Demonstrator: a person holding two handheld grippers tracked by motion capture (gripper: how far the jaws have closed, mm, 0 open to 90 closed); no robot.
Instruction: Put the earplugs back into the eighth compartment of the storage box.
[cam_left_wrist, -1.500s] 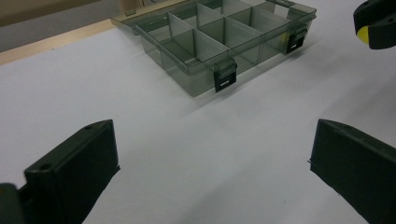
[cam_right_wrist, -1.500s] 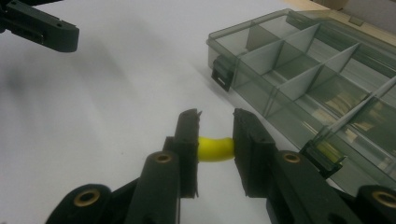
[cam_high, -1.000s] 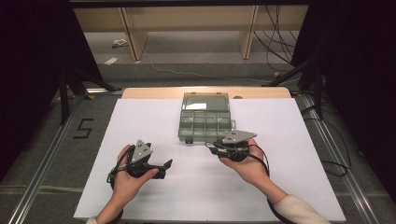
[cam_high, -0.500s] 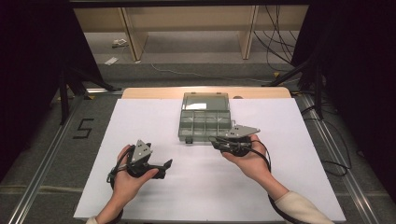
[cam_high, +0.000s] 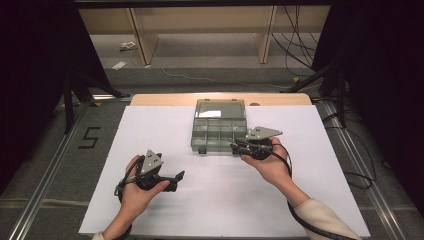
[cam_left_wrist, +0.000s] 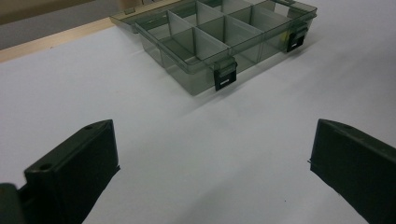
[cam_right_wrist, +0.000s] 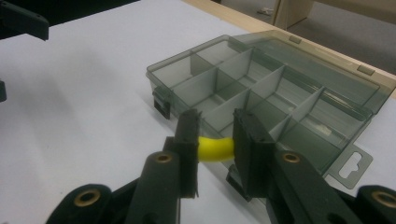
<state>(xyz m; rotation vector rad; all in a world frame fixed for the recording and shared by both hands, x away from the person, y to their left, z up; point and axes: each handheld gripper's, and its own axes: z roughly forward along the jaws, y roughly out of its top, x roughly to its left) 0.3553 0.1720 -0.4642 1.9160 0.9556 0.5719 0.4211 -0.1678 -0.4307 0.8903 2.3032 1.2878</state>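
White sheet (cam_high: 150, 135) covers the table; on it sits a smoky clear compartment box (cam_high: 219, 132), lid open and lying flat behind. Right gripper (cam_high: 235, 146) at the box's front right edge, jaws clamped on a small yellow piece (cam_right_wrist: 215, 149), held just over the box's near edge. Left gripper (cam_high: 179, 176) rests near the sheet's front left, jaws wide apart, nothing between them

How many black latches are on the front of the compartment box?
2: one black latch at the near front corner of the compartment box, the other black latch farther along the same front wall.
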